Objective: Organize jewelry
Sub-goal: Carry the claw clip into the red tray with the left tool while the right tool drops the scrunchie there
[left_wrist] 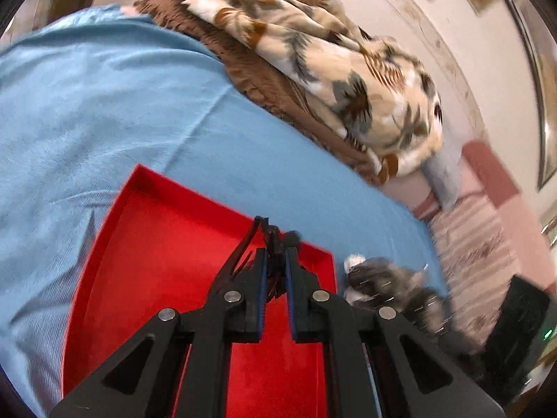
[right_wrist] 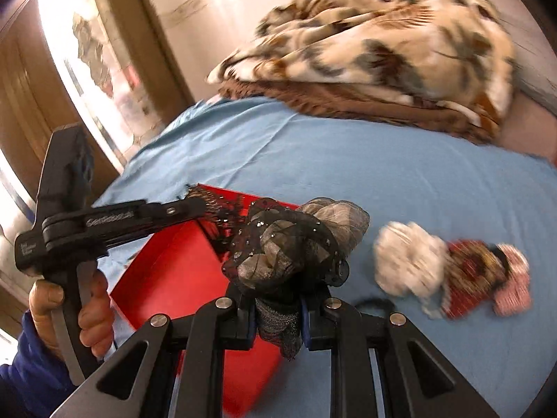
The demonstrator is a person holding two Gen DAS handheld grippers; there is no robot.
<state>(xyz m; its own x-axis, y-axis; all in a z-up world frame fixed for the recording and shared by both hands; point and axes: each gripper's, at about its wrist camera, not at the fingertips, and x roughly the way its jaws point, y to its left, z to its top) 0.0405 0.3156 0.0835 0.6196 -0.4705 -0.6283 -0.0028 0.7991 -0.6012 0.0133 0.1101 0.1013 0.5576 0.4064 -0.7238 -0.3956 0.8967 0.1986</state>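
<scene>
Right claw clamped on the stem of a grey and black mesh hair ornament, flower end pointing forward and up, away from the claw. Held above the near right corner of the red tray, partly over the tray's rim and partly over the bed.

Left claw nearly closed on a dark, stringy piece with thin black strands trailing off to one side; too blurred to name more exactly. Seen from the right wrist, reaching in from the left over the far edge of the tray, with a spiky dark bundle at its tip. Gripped from below by the person's left hand.

Tray lying on the blue sheet, interior bare red where visible, long axis running away from the left claw toward the bed's far edge.

Beyond the tray, toward the right edge of the bed: a white fabric flower touching a red patterned pouch, both resting on the sheet. Further back, a folded floral blanket along the far edge.

Probably mid-placement, both pieces bound for the tray. Left claw already over the red floor; right claw needing only a short shift leftward and down. Tray directly below-left of the right claw.
</scene>
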